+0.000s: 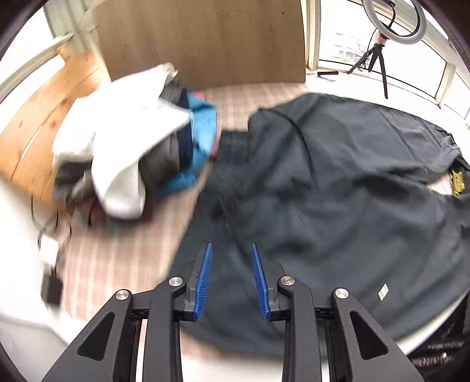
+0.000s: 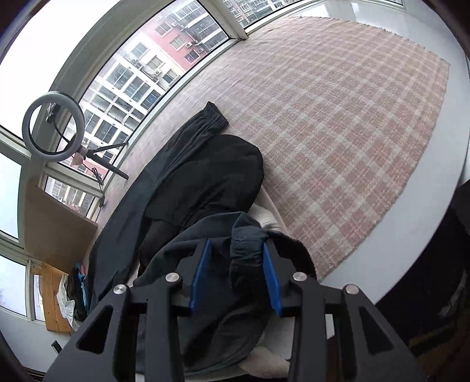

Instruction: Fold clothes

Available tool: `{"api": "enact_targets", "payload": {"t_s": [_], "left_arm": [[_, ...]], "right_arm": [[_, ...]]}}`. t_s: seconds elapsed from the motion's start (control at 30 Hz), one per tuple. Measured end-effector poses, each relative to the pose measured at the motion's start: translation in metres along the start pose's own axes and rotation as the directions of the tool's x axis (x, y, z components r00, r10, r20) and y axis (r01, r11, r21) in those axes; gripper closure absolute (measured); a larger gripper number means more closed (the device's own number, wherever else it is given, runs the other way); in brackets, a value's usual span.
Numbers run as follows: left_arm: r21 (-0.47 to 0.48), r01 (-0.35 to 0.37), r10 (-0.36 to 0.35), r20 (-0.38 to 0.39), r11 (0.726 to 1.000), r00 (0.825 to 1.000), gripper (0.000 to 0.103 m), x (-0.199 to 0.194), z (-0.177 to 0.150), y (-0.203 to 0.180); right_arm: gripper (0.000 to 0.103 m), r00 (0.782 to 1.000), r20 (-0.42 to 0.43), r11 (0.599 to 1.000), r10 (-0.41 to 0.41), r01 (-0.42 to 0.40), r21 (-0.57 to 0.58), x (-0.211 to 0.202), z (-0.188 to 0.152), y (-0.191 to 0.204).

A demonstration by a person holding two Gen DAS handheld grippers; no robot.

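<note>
Here, at the far left of the left wrist view, a heap of mixed clothes (image 1: 138, 141) sits on the pink-and-white checked woven rug (image 1: 117, 258), a white garment draped over grey, navy and bright blue pieces; the heap is motion-blurred. Behind it stands a light wooden board (image 1: 205, 41). To the right, a large dark grey-blue fabric garment (image 1: 337, 182) lies spread and wrinkled across the rug, with a small white label near its lower edge. The left tongs (image 1: 230, 279) hang above the near edge of this garment, their blue ribbed pads apart with nothing between them. At the upper right, a white ring light on a black tripod (image 1: 390, 26) stands by the window.

In the right wrist view the ring light (image 2: 54, 129) appears at the left against the window, and the heap of clothes (image 2: 73, 296) shows small at the lower left. In the middle, the dark garment (image 2: 202, 176) lies bunched in a long band, an elastic waistband at its upper end. A bunched fold of it rises between the pads of the right tongs (image 2: 236, 276); it touches the right-hand pad while a gap shows at the left-hand one, so the tongs are released rather than clenched. The checked rug (image 2: 352, 117) fills the right.
</note>
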State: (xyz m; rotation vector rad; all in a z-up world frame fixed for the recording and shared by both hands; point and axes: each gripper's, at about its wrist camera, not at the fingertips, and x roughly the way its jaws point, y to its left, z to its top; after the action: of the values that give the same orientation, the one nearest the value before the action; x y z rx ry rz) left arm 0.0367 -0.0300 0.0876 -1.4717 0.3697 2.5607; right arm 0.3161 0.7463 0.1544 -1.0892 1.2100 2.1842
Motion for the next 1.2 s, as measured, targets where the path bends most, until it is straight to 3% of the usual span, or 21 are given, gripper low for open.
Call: {"api": "enact_targets", "payload": {"t_s": [0.13,0.2,0.27,0.4,0.5,0.6,0.67,0.77,0.9,0.97,1.03,1.13,1.2], "left_arm": [[0.078,0.055,-0.056,0.011,0.995,0.998,0.068,0.05,0.07,0.006],[0.128,0.028,-0.027,-0.014,0.991,1.0,0.067,0.078,0.094,0.005],[0.176,0.014,-0.007,-0.04,0.984,0.999,0.074,0.104,0.112,0.003],[0.219,0.018,0.004,-0.099,0.976,0.995,0.072,0.137,0.124,0.007],[0.179,0.091,-0.068,-0.126,0.98,0.99,0.072,0.147,0.128,0.012],[0.128,0.179,-0.159,-0.157,0.975,0.975,0.066,0.151,0.132,0.015],[0.147,0.185,-0.161,-0.163,0.972,0.973,0.065,0.153,0.132,0.01],[0.2,0.14,-0.104,-0.181,0.97,0.978,0.064,0.159,0.129,0.002],[0.142,0.171,-0.144,-0.181,0.975,0.973,0.063,0.159,0.131,0.006],[0.154,0.15,-0.125,-0.159,0.977,0.979,0.067,0.155,0.13,0.004],[0.156,0.103,-0.085,-0.118,0.982,0.989,0.083,0.149,0.127,0.001],[0.113,0.069,-0.063,-0.059,0.991,0.996,0.097,0.131,0.127,0.005],[0.068,-0.002,0.002,-0.002,0.998,1.0,0.098,0.111,0.131,0.016]], "right_arm": [[0.068,1.0,-0.013,1.0,0.004,-0.004,-0.009,0.0,-0.024,0.027],[0.068,1.0,-0.017,0.999,-0.009,0.009,-0.031,0.001,-0.037,0.041],[0.068,1.0,-0.027,0.999,-0.015,0.014,-0.045,0.002,-0.051,0.052],[0.068,0.999,-0.034,0.999,-0.015,0.013,-0.037,0.002,-0.073,0.059],[0.068,0.999,-0.027,0.999,-0.037,0.036,-0.019,0.001,-0.081,0.053],[0.068,0.998,-0.028,0.998,-0.051,0.052,0.033,0.002,-0.082,0.039],[0.068,0.998,-0.03,0.996,-0.055,0.056,0.064,0.004,-0.083,0.032],[0.068,0.997,-0.031,0.995,-0.073,0.075,0.063,0.006,-0.082,0.031],[0.068,0.995,-0.046,0.995,-0.086,0.088,0.049,0.012,-0.082,0.036],[0.068,0.994,-0.052,0.995,-0.093,0.095,0.042,0.016,-0.081,0.037],[0.068,0.994,-0.055,0.994,-0.097,0.099,0.041,0.019,-0.08,0.037],[0.068,0.994,-0.057,0.994,-0.098,0.1,0.047,0.023,-0.078,0.036],[0.068,0.993,-0.055,0.994,-0.101,0.104,0.045,0.024,-0.077,0.037]]}}
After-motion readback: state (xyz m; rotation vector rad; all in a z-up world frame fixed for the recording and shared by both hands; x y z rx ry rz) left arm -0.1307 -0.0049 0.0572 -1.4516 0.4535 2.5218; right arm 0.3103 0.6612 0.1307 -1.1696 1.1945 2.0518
